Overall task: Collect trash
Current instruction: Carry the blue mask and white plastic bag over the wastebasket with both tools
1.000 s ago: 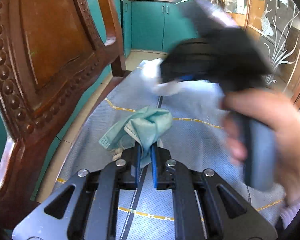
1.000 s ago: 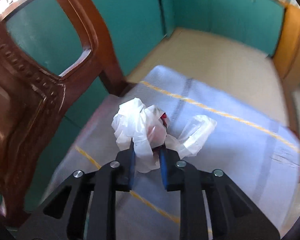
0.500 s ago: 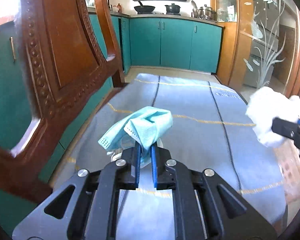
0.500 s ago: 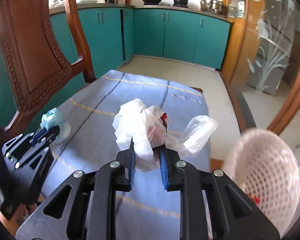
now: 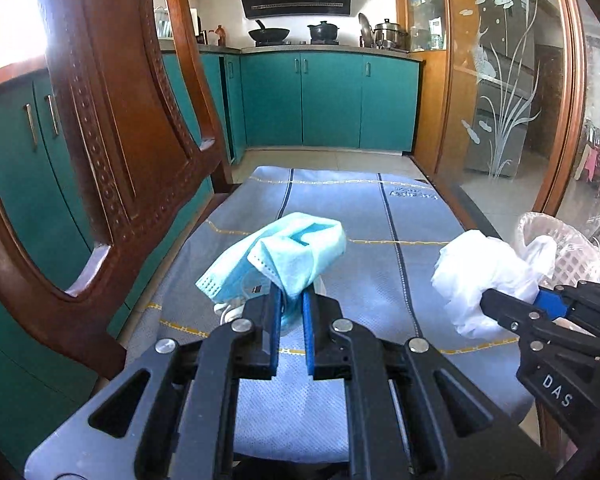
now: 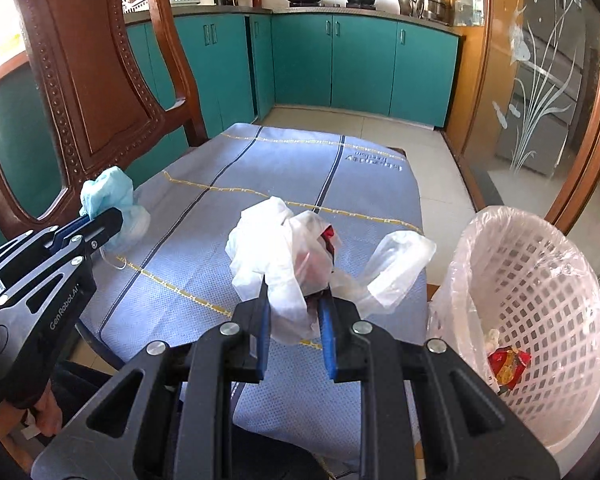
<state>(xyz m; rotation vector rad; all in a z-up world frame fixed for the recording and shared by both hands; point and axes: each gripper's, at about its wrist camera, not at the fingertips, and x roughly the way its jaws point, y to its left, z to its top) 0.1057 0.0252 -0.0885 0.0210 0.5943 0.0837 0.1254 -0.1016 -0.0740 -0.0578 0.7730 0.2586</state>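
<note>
- Left wrist view: the left gripper (image 5: 290, 304) pinches a crumpled blue face mask (image 5: 284, 252) between its blue pads, jaws nearly together on the fabric, a white ear loop dangling below.
- The mask hangs clear above the blue striped cloth (image 5: 340, 208) on the chair seat, over the seat's near half, closer to the carved chair back (image 5: 112, 120) than to the open side.
- At the seat's right edge the right gripper (image 5: 496, 308) holds a white plastic bag (image 5: 480, 276), with the rim of the waste basket (image 5: 556, 240) just behind it (only a slice of the basket shows here).
- Against a second ago: the right hand then blurred across the far end of the seat; now it sits low at the right edge. The mask's grip looks unchanged, and the view has tipped up to show more kitchen.
- Right wrist view: the right gripper (image 6: 294, 296) clamps the white plastic bag (image 6: 280, 256), jaws closed on it, something red and dark bundled inside.
- The lined waste basket (image 6: 540, 280) stands off the seat's right edge, with a red wrapper (image 6: 508, 362) already in it.
- The left gripper (image 6: 100, 216) with the face mask (image 6: 108, 192) is near the seat's left edge.
- A second ago this view held no basket, only seat and floor; the bag has since swung to it, so both pieces look lifted and the drop seems next.
</note>
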